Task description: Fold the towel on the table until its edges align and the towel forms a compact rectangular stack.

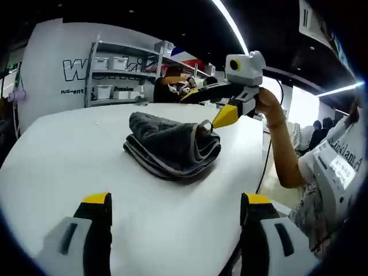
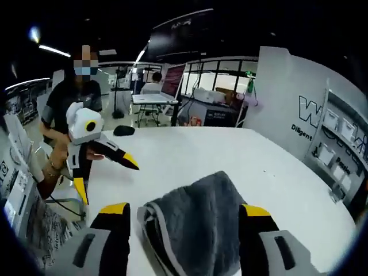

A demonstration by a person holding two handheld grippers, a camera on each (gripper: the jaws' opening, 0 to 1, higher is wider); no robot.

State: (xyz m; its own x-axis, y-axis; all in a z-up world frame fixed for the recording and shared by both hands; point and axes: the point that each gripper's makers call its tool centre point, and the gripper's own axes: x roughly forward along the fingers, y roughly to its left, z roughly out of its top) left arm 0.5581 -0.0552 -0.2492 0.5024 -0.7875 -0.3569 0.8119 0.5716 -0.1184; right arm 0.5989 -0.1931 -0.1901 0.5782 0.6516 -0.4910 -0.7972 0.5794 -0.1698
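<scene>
On table (image 1: 69, 149), toward its far edge in left gripper view: one grey towel (image 1: 172, 146), folded into a rumpled multi-layer bundle, pale trim along the edges. Same towel (image 2: 198, 227) between the near jaws in right gripper view, not gripped. Grippers, two: right gripper (image 1: 214, 123), yellow-tipped, tips at the towel's right fold, whether clamped on the cloth cannot tell; left gripper (image 2: 109, 172), jaws spread apart, grasping nothing, held off the table's edge. Table, one, white. Shelving unit (image 1: 118, 75) with several white bins, one, behind the table. Person (image 2: 72, 109), one, holding both tools.
</scene>
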